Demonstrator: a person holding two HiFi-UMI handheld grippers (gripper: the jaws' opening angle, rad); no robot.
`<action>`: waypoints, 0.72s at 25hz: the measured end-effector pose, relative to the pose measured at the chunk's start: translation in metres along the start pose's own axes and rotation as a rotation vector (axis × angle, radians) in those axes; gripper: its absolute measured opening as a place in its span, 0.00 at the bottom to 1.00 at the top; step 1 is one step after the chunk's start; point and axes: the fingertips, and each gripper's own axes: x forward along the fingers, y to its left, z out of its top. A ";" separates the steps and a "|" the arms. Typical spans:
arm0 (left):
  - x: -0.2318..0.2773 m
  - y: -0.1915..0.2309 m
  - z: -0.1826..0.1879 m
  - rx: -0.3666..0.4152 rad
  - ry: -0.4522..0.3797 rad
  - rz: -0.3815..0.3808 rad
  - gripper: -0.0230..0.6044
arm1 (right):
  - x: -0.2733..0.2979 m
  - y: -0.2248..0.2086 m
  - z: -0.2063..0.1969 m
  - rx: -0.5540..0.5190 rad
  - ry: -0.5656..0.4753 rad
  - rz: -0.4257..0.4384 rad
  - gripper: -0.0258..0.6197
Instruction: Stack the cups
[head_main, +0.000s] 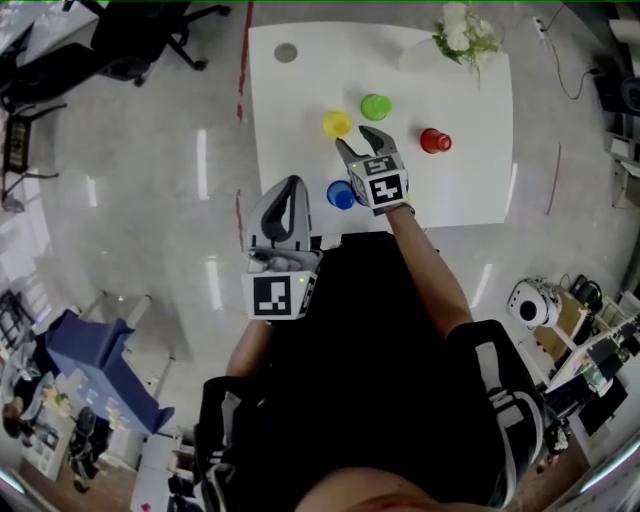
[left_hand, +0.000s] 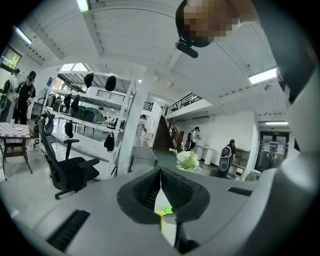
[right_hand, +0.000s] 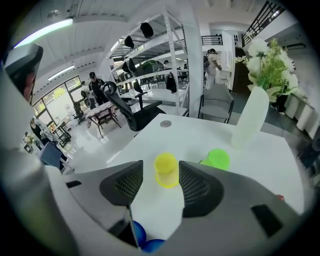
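Cups of coloured plastic stood apart on the white desk (head_main: 300, 100). A small yellow plastic cup (right_hand: 166, 170) was at the far left, with a green plastic cup (right_hand: 218, 159) just right of it and a little farther off. A red plastic cup (head_main: 434, 140) stood well to the right, and a blue plastic cup (head_main: 341, 194) was nearest the person. None was stacked yet.

The right claw (head_main: 353, 137) was spread wide. The yellow cup was framed between its jaws but slightly beyond them, touching neither. The left claw (left_hand: 161, 171) hung off the desk's near left edge, its jaws pinched almost together on nothing.

The step in hand looked like the grasp on the yellow cup. To do it well, the right claw should ease forward until its pads bracket the cup's wall at mid-height and centred. It should close gently, since so light a cup would probably tip or squirt free. It should then lift straight up before carrying the cup over the next one.
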 end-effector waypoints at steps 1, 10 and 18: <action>0.003 0.001 -0.001 -0.003 0.003 0.004 0.07 | 0.005 -0.001 -0.001 0.001 0.006 0.002 0.41; 0.018 0.021 -0.003 -0.017 0.018 0.054 0.07 | 0.034 -0.005 -0.003 -0.002 0.056 0.022 0.42; 0.019 0.028 -0.007 -0.034 0.035 0.070 0.07 | 0.049 -0.005 -0.009 -0.015 0.094 0.027 0.42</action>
